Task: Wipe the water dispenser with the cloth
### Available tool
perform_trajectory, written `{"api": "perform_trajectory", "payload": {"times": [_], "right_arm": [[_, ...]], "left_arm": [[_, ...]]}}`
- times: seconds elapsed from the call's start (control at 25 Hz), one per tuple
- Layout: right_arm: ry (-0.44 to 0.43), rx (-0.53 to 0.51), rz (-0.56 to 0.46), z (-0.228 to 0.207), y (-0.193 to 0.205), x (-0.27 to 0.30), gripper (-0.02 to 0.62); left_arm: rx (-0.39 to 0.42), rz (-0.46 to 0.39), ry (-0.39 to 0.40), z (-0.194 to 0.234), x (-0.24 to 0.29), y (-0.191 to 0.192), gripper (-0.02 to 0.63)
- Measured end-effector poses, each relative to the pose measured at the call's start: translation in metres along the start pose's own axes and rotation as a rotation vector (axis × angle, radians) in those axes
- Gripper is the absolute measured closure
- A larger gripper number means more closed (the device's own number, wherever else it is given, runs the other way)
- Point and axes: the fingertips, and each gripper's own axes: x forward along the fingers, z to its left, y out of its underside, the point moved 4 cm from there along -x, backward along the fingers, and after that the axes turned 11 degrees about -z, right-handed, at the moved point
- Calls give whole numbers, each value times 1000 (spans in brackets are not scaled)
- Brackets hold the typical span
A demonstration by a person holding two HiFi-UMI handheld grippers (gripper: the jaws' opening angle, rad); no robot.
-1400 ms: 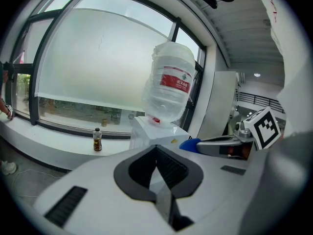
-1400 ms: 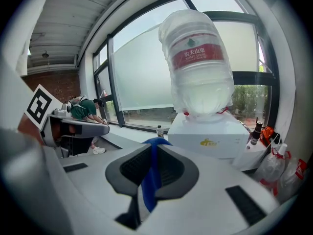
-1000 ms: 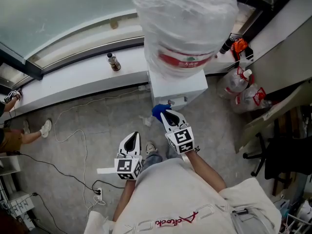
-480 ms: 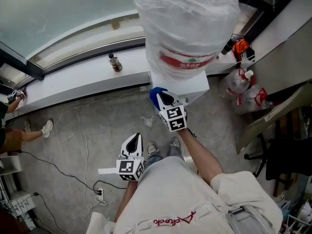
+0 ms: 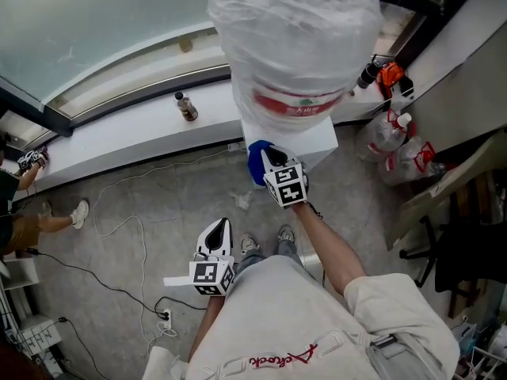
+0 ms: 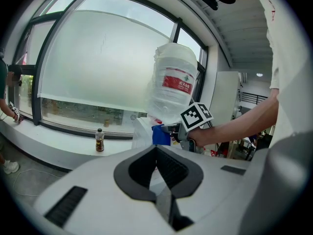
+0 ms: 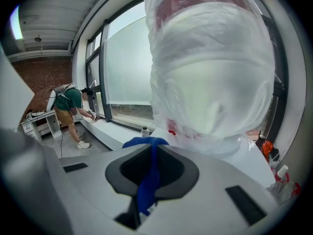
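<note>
The right gripper (image 5: pixel 271 157) has its fingers clamped on the blue cloth (image 7: pixel 148 176), which runs down the gap between them as a twisted strip and bunches out past their tips. Just beyond those fingertips stands the water dispenser (image 5: pixel 315 142), a white cabinet, and the bunched end of the cloth lies at its upper front corner, on the side nearer the left gripper; whether it presses on the surface cannot be told. Above the right fingers rises the large water bottle (image 5: pixel 296 44), wrapped in clear plastic, with a red label. The left gripper (image 6: pixel 157 150) has its fingers together with nothing between them, held low by the person's body, well short of the dispenser. Far beyond its tips a small bottle (image 5: pixel 187 106) stands on the white window sill (image 5: pixel 119 129)
</note>
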Motion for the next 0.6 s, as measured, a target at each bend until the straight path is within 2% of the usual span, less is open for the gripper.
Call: {"api": "perform_trajectory", "payload": {"times": [0.28,0.6], "right_arm": [[64,31,2,-38,7,-21,557],[193,52,12,-113,16,-60,557]], "left_arm": [[7,7,37,-15,14,-1,594],[15,13,68,-34,26,-1,594]]}}
